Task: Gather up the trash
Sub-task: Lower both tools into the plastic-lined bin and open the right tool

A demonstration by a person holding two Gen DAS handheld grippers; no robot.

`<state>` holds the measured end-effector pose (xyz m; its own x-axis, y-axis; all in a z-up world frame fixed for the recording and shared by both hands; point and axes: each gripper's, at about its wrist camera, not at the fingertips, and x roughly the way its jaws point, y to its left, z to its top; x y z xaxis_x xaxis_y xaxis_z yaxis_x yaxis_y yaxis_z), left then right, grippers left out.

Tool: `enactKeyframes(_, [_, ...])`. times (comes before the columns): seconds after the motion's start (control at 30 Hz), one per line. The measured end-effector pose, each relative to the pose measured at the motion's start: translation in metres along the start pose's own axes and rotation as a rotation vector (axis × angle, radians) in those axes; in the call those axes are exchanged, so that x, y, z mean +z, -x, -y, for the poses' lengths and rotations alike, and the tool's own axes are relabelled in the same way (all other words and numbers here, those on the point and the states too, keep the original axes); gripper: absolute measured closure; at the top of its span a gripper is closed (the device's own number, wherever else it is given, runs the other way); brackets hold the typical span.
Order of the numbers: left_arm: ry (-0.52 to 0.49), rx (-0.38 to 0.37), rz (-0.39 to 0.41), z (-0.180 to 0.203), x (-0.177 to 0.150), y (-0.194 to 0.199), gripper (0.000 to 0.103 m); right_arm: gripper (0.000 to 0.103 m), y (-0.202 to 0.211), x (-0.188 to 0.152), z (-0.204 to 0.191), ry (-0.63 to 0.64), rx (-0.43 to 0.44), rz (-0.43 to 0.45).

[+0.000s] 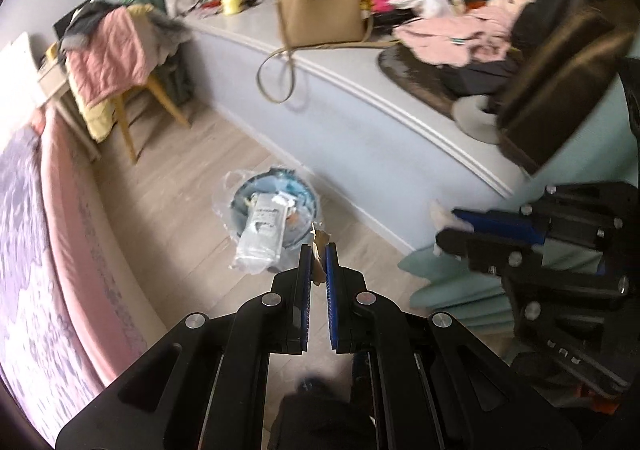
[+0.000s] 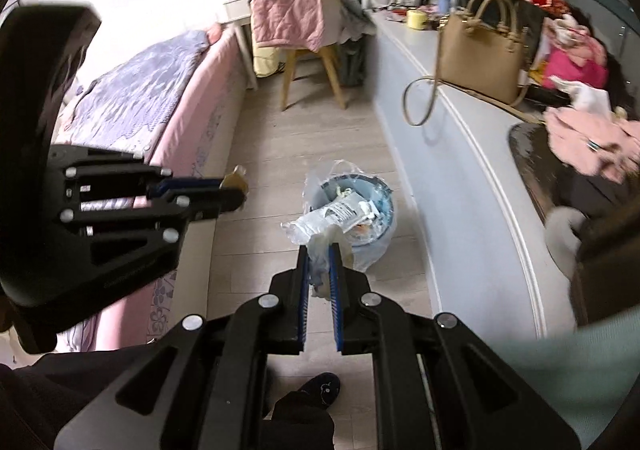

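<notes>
Left wrist view shows my left tool [image 1: 319, 254] clamped on a small tan scrap of paper [image 1: 319, 246], which sticks up past the blue pads. Right wrist view shows my right tool [image 2: 319, 256] pinched on a crumpled white tissue [image 2: 320, 270]; the blur makes its exact material hard to judge, so it may be thin plastic.

Just beyond both tool tips stands the trash bin [image 2: 372, 189], a blue pail on the wooden floor lined with a clear plastic bag [image 2: 320, 173]. A white printed pouch [image 2: 332, 215] lies across the bin's rim on my near side, among other wrappers inside.

Left of the bin runs the bed [image 2: 176, 121] with its pink side and purple patterned cover. Right of the bin rises the long pale counter [image 2: 460, 153], where a tan handbag [image 2: 482, 49] stands with its strap hanging over the edge, and pink clothes [image 2: 592, 145] are heaped farther right of it. Beyond the bin, at the far end of the floor, a wooden chair [image 2: 312, 61] carries a pink quilted jacket.
</notes>
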<state>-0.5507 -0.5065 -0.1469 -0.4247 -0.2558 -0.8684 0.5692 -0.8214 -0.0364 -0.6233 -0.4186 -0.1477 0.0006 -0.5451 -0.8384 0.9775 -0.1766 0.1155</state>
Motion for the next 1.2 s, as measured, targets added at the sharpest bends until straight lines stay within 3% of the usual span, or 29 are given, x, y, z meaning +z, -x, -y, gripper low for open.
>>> enactKeyframes(0.17, [0.039,0.022,-0.033,-0.031,0.013,-0.03,0.097,0.092,-0.035,0.028,0.009,-0.003,0.045,-0.02])
enactKeyframes(0.3, [0.021,0.058,-0.003,-0.065,0.034,-0.06,0.097,0.092,-0.073,0.055,0.015,-0.006,0.043,-0.048])
enactKeyframes(0.47, [0.006,0.009,-0.02,-0.105,0.064,-0.11,0.097,0.092,-0.117,0.092,0.018,0.03,0.014,-0.08])
enactKeyframes(0.63, [-0.055,-0.025,-0.081,-0.132,0.092,-0.172,0.097,0.092,-0.166,0.122,0.036,-0.03,-0.003,-0.081])
enactKeyframes(1.0, [-0.04,-0.045,-0.163,-0.146,0.122,-0.292,0.097,0.092,-0.276,0.128,0.082,-0.108,-0.008,-0.162])
enactKeyframes(1.2, [-0.005,-0.031,-0.213,-0.14,0.116,-0.372,0.097,0.092,-0.342,0.106,0.112,-0.05,-0.037,-0.19])
